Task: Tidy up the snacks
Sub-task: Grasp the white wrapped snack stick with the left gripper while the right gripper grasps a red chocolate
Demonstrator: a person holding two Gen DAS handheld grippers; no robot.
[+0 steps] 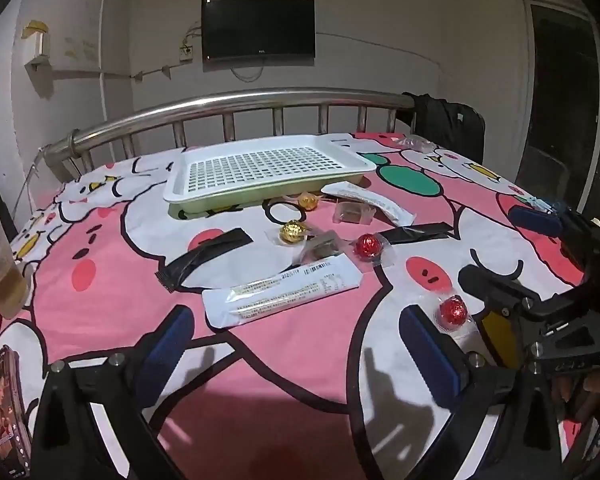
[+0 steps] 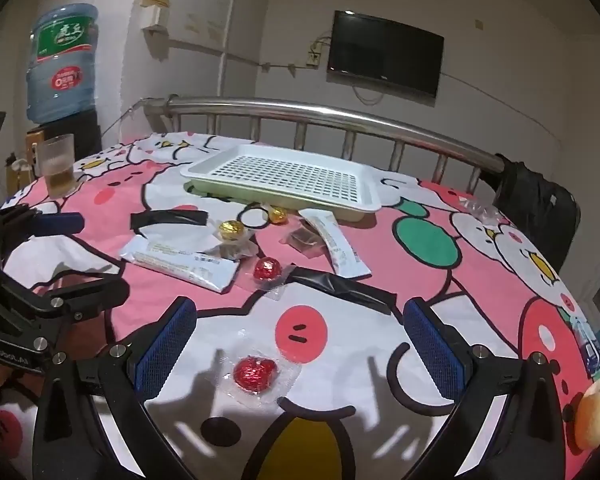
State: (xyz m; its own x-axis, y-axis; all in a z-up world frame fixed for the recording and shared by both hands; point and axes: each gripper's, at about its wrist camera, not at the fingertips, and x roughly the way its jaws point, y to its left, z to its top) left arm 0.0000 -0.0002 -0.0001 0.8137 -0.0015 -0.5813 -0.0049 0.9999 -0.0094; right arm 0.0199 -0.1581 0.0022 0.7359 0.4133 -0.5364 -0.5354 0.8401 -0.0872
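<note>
A white perforated tray point(image 1: 364, 164) point(image 2: 370, 194) stands empty at the far side of the pink cartoon sheet. Snacks lie scattered in front of it: two gold foil balls point(image 1: 292, 231) point(image 2: 231, 229), a red foil ball point(image 1: 369, 246) point(image 2: 266, 269), white bar packets point(image 1: 284, 294) point(image 2: 180, 261), black packets point(image 1: 204, 258) point(image 2: 340, 285) and small brown sweets point(image 1: 354, 213). Another red foil ball point(image 2: 254, 373) point(image 1: 453, 311) lies just ahead of my right gripper point(image 2: 300, 344), which is open and empty. My left gripper point(image 1: 296, 340) is open and empty, short of the near white packet.
A cup of yellow drink point(image 1: 0, 268) point(image 2: 58, 166) stands at the left edge. A phone point(image 1: 4, 408) lies near left. A metal bed rail point(image 1: 236, 100) runs behind the tray. A water bottle point(image 2: 62, 60) stands far left. A bitten fruit point(image 2: 598, 412) lies at the right edge.
</note>
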